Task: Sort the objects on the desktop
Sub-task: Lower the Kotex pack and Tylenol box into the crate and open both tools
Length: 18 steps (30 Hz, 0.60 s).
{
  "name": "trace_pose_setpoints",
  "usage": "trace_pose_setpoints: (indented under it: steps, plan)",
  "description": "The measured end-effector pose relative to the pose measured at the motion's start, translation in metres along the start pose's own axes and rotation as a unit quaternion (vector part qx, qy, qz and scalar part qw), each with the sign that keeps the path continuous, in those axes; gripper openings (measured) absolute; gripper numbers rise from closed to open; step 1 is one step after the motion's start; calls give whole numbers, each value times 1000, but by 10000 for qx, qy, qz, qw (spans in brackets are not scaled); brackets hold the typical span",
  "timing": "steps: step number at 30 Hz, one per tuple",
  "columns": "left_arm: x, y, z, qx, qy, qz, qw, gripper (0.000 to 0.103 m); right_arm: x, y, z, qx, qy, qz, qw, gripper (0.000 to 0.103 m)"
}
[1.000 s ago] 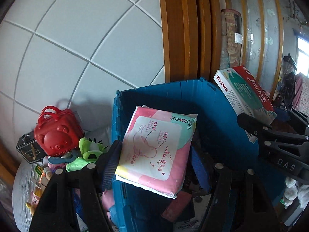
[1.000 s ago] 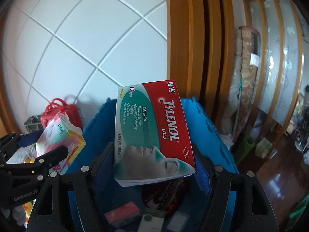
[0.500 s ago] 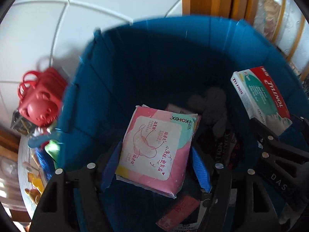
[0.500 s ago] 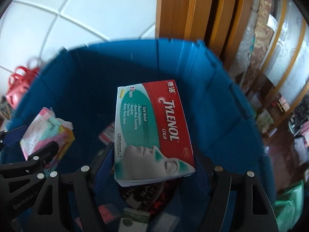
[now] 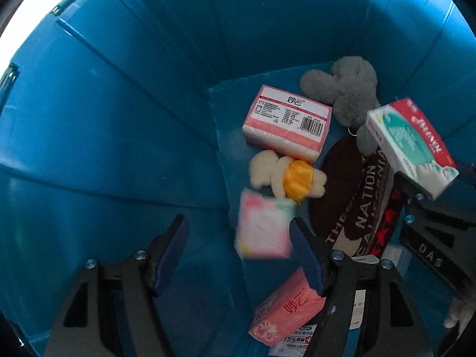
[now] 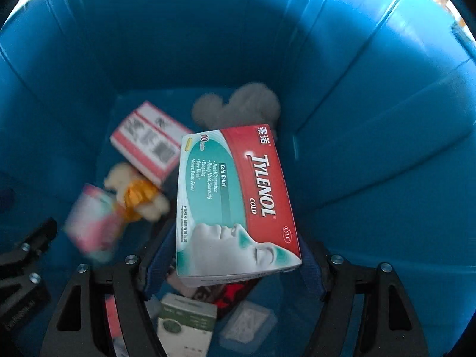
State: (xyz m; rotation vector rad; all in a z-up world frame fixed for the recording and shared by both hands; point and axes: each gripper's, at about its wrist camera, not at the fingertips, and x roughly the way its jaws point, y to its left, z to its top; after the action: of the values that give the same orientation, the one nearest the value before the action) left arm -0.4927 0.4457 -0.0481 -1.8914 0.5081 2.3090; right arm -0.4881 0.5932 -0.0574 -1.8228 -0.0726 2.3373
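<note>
Step in hand: dropping sorted items into the blue bin point(image 5: 125, 125), both grippers held over its mouth.
Left gripper point(image 5: 238, 247): jaws spread wide, nothing between the pads; pink-and-green soft pack point(image 5: 263, 226) blurred and clear of both fingers, apparently falling toward the bin floor.
Right gripper point(image 6: 235, 255): closed on the Tylenol box point(image 6: 235, 202) at its lower end, box tilted up and away above the bin contents.
Bin floor: pink tissue pack point(image 5: 287, 122), grey plush point(image 5: 346, 89), cream plush with orange ribbon point(image 5: 287, 177), dark printed cloth point(image 5: 361, 205), second pink pack point(image 5: 287, 306) near the left gripper's right finger.
Doing it well: release the Tylenol box low and over the bare blue floor by the right wall, not onto the plush toys, to avoid a bounce or a crushed corner.
Opening: spread the right jaws fully in one motion so neither pad drags the carton sideways.
Clearance: keep the two grippers apart, the right one showing close at the edge of the left view.
Risk: carton catching on the bin wall if released while tilted.
</note>
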Motion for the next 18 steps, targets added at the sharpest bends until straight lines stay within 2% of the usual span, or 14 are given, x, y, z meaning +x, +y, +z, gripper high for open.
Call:
trace_pose_setpoints:
  steps: [6, 7, 8, 9, 14, 18]
  plan:
    - [6, 5, -1, -19, 96, -198, 9998, 69, 8, 4, 1, -84, 268, -45, 9996, 75]
    - [9, 3, 0, -6, 124, -252, 9996, 69, 12, 5, 1, -118, 367, -84, 9992, 79]
    - [9, 2, 0, 9, 131, -280, 9995, 69, 14, 6, 0, -143, 454, -113, 9988, 87]
    - [9, 1, 0, 29, 131, -286, 9995, 69, 18, 7, -2, -175, 548, -154, 9982, 89]
    - [10, -3, -1, 163, 174, -236, 9994, 69, 46, 14, -14, -452, 1264, -290, 9905, 95]
    - [9, -7, -4, 269, 157, -217, 9993, 69, 56, 18, -23, -660, 1577, -395, 9845, 95]
